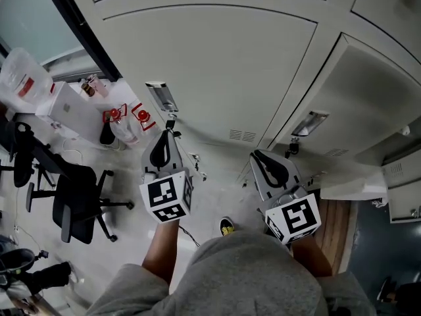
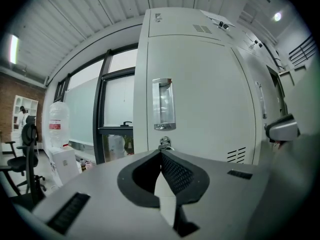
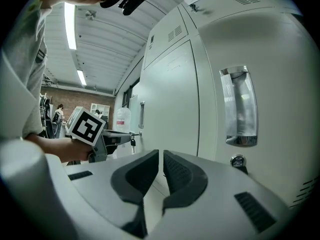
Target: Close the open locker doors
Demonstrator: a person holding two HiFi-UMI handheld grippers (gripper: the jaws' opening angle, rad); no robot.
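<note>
Two tall pale grey locker doors fill the head view. The left door has a metal handle with a keyed lock under it. My left gripper is shut and empty, and its tip points at that lock from close by. The right door has its own handle and round lock. My right gripper is also shut and empty, pointing at the seam left of that handle. Both doors look flush with the frame. Each gripper shows in the other's view: the left gripper and the right gripper.
A black office chair stands on the floor to the left. Beyond it are water bottles, a white box and a large window. A white panel juts out low on the right beside a wooden strip.
</note>
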